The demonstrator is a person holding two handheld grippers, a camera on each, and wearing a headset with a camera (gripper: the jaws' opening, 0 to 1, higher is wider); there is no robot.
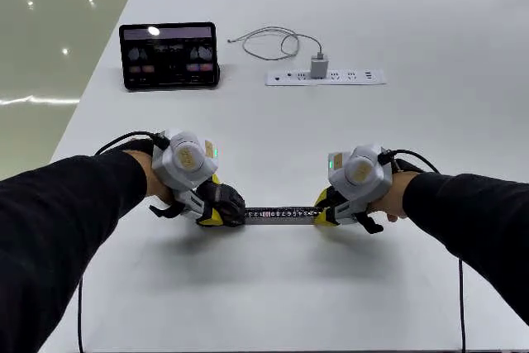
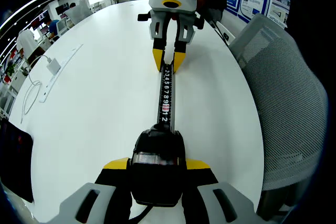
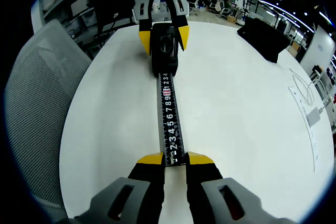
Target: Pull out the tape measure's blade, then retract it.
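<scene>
1. The left tongs [image 2: 157, 165] are pinching the black tape measure case [image 2: 157, 177], with one yellow tip pressed against each side. In the left gripper view the case sits at 6 o'clock.
2. From the case the blade [image 2: 165, 95] runs toward 12 o'clock in that view. It lies flat on the white surface [image 2: 100, 108] with its printed digits facing up and a red mark among them near the case.
3. The right tongs [image 3: 176, 159] are pinching the blade's free end, their yellow tips closed in on both of its edges. In the right gripper view the blade leads from 6 o'clock up to the case at 12 o'clock.
4. In the head view the blade lies close to the surface's 6 o'clock edge. The case is at its 9 o'clock end and the free end is at its 3 o'clock end.
5. A tablet [image 1: 169, 55] with a lit screen stands at 11 o'clock from the blade, well apart from it.
6. A white power strip [image 1: 351, 78] lies at about 1 o'clock from the blade. A white charger [image 1: 319, 64] is plugged into it, and the charger's cable [image 1: 269, 43] loops off toward 10 o'clock.
7. A grey mesh chair back [image 2: 283, 108] stands just past the surface's edge, at 3 o'clock in the left gripper view.
</scene>
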